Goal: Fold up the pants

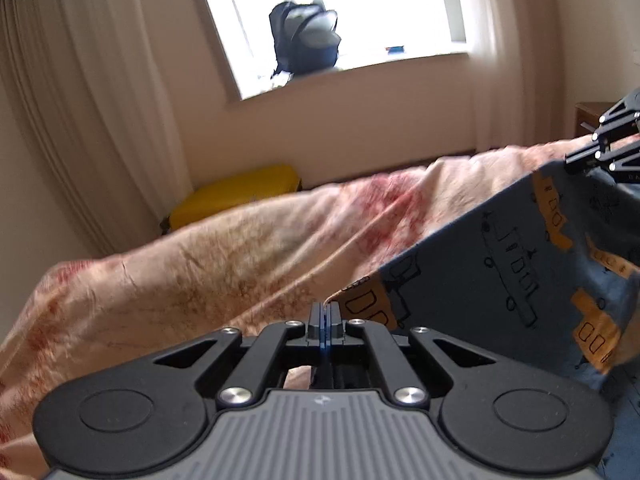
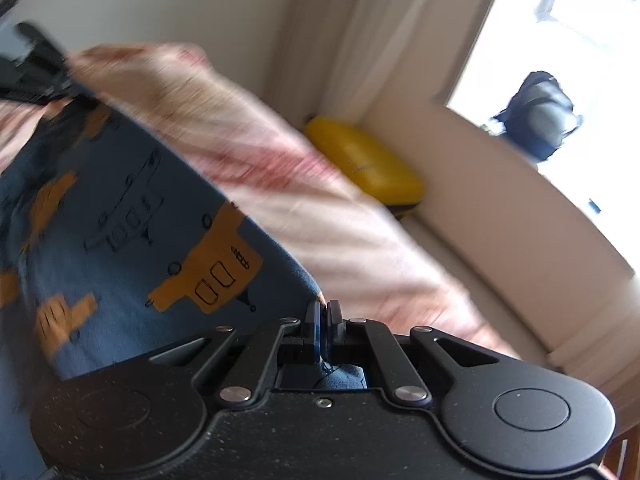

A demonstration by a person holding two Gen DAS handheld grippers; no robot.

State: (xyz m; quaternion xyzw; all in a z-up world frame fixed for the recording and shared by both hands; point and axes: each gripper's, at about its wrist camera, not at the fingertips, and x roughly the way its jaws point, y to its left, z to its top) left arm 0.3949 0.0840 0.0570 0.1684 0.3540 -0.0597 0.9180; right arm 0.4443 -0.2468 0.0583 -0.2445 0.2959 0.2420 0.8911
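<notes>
Pants (image 1: 500, 248): one pair, apparently pinched by two grippers, left gripper (image 1: 325, 312), right gripper (image 2: 322, 311).

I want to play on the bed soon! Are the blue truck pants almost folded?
Not yet. Done so far: both tongs have grabbed the pants. The left tongs pinch one corner, and the right tongs pinch another edge. In hand: the cloth hangs stretched between them above the bedspread. Left to do: no fold shows yet, so the pants must be doubled over and laid flat.
</notes>
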